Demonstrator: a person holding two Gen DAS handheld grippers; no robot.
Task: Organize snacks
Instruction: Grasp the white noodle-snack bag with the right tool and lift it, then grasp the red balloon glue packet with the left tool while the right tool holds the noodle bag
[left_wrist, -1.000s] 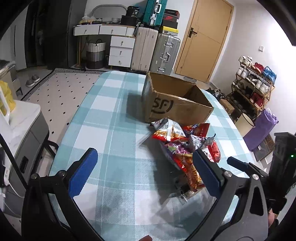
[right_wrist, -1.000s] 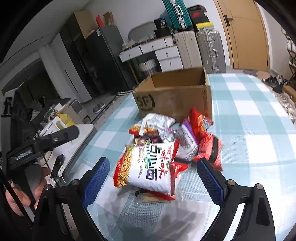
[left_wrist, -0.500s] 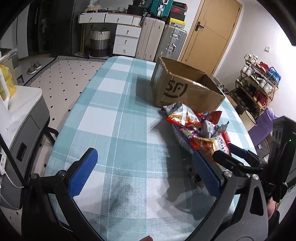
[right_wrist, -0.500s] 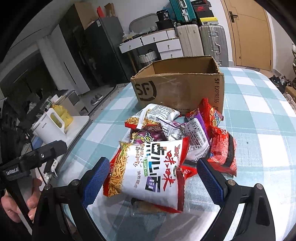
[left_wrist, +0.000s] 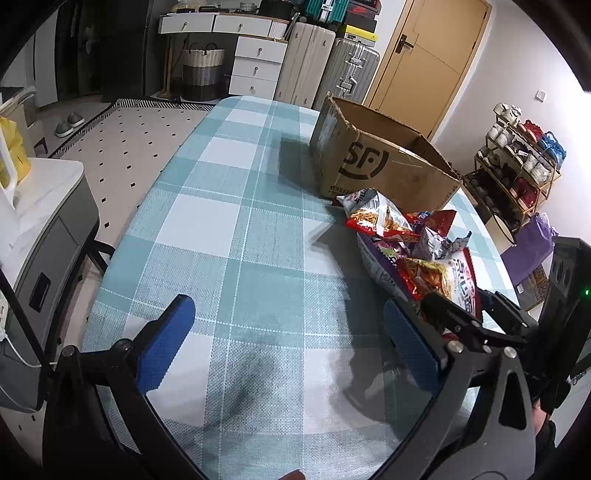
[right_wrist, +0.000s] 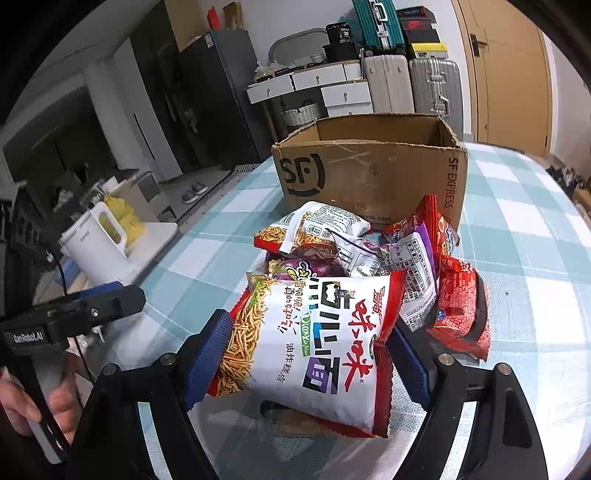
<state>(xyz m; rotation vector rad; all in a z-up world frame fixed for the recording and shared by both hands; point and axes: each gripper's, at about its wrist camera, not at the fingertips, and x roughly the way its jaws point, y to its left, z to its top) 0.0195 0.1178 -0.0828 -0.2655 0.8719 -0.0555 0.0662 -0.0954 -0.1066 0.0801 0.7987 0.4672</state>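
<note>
Closing in since the earlier frame, the right gripper (right_wrist: 310, 350) now brackets the white noodle bag (right_wrist: 314, 332) at lower centre, fingers touching its sides for lifting toward the cardboard box (right_wrist: 369, 173). Left gripper (left_wrist: 288, 343) hovers wide open, empty.

- The table (left_wrist: 229, 229) wears a cloth of teal and white checks, rounded at its far end and along its edges.
- An open cardboard box (left_wrist: 380, 162) stands on it toward the far right side, upright, with "SF" printed on the near wall (the right wrist view adds "SF EXPRESS" on the side panel).
- Just in front of the box lies a heap of snack packets (right_wrist: 373, 251), overlapping one another, the rearmost touching or nearly touching the box.
- A red packet (right_wrist: 461, 306) lies at the heap's right edge, on the cloth.
- The left half of the cloth carries only shadows.
</note>
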